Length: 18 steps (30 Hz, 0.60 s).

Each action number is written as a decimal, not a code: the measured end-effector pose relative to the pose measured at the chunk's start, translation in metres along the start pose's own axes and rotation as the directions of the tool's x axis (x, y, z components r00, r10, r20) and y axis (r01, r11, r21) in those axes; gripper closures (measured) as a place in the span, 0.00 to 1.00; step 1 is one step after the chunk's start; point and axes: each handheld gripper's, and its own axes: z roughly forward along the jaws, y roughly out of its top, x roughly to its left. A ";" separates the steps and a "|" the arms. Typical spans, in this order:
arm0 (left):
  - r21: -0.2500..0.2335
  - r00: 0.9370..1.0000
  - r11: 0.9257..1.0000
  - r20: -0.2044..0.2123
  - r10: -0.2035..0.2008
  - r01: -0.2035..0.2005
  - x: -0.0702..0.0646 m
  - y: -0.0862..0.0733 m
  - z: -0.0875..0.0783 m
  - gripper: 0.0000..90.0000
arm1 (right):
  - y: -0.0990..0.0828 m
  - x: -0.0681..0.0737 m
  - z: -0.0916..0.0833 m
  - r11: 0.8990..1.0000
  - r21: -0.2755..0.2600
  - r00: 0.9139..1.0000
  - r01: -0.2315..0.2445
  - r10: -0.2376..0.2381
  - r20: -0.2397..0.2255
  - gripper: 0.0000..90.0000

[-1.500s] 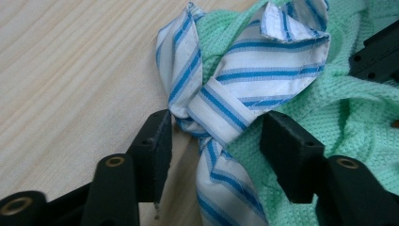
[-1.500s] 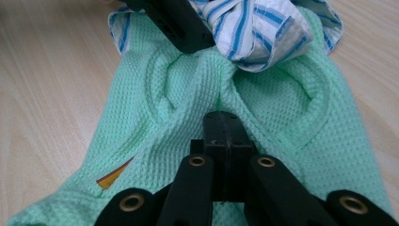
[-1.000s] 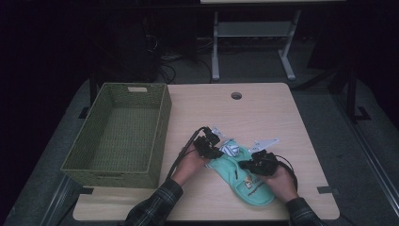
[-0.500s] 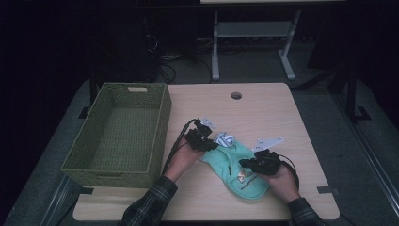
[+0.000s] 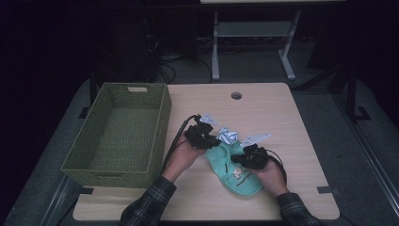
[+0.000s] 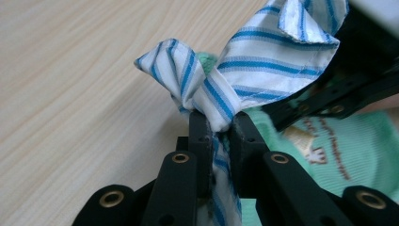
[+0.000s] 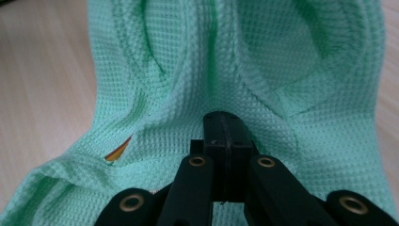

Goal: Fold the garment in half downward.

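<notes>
Left gripper (image 6: 217, 127): jaws pinched tight on a bunched bit of the blue-and-white striped cloth (image 6: 277, 61), which sticks up out of the pads like a little knot. In the high view we see that gripper (image 5: 203, 136) at the top end of the garment.

Right gripper (image 7: 225, 136): jaws fully together, tips resting on the mint-green waffle-knit top (image 7: 235, 61). We can't really tell from this angle whether any fabric is caught between them or they're just pressing it down; could go either way. From above it (image 5: 251, 157) sits mid-garment.

Where the clothes are: the green top (image 5: 234, 172) lies on the wooden table (image 5: 282, 117), near the front edge, between the two hands. The striped piece (image 5: 227, 135) pokes out at its far end, so we reckon it's a collar or an inner layer.

Why it's held like this: our guess is one hand anchors the body of the top flat while the other lifts the striped end to fold or straighten it.

Wicker basket (image 5: 117, 136): sits just left of the clothes with nothing in it, probably where the folded piece ends up.

Watch out: a grip on such a small bunch could slip.
</notes>
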 end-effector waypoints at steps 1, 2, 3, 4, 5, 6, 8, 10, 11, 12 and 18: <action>-0.009 1.000 1.000 -0.002 0.001 -0.001 0.000 0.001 -0.002 0.90 | 0.002 0.000 0.002 1.000 -0.003 1.000 -0.002 0.002 -0.001 1.00; -0.016 1.000 1.000 -0.004 0.000 0.000 -0.001 0.002 -0.006 0.90 | 0.006 -0.001 0.009 1.000 -0.016 1.000 -0.005 0.005 -0.008 1.00; -0.018 1.000 1.000 -0.006 0.003 -0.003 0.000 0.002 -0.008 0.90 | 0.008 -0.001 0.011 1.000 -0.018 1.000 -0.009 0.009 -0.009 1.00; -0.023 1.000 1.000 -0.006 -0.003 0.003 0.000 0.002 -0.009 0.90 | 0.010 -0.001 0.013 1.000 -0.023 1.000 -0.019 0.018 -0.017 1.00; -0.020 1.000 1.000 -0.012 0.001 -0.001 0.001 0.002 -0.010 0.90 | 0.012 -0.001 0.015 1.000 -0.025 1.000 -0.013 0.013 -0.015 1.00; -0.025 1.000 1.000 -0.015 -0.003 0.003 0.001 0.002 -0.011 0.90 | 0.013 -0.001 0.016 1.000 -0.027 1.000 -0.006 0.006 -0.018 1.00; -0.023 1.000 1.000 -0.017 0.003 -0.003 0.003 0.002 -0.012 0.90 | 0.014 -0.001 0.016 1.000 -0.029 1.000 -0.010 0.010 -0.019 1.00; -0.030 1.000 1.000 -0.019 -0.009 0.009 0.005 0.001 -0.014 0.90 | 0.013 -0.002 0.012 0.999 -0.037 1.000 0.009 -0.010 -0.019 1.00; -0.038 1.000 0.999 -0.027 -0.016 0.015 0.008 0.000 -0.017 0.90 | 0.012 -0.003 0.002 0.999 -0.049 1.000 0.000 -0.001 -0.021 1.00; -0.038 0.999 0.999 -0.037 -0.014 0.013 0.009 0.000 -0.019 0.90 | 0.011 -0.003 -0.004 0.999 -0.047 1.000 -0.004 0.003 -0.017 1.00; -0.041 0.995 0.999 -0.092 -0.031 0.027 0.020 -0.004 -0.027 0.90 | -0.011 -0.004 -0.034 1.000 -0.022 1.000 -0.004 0.005 0.010 1.00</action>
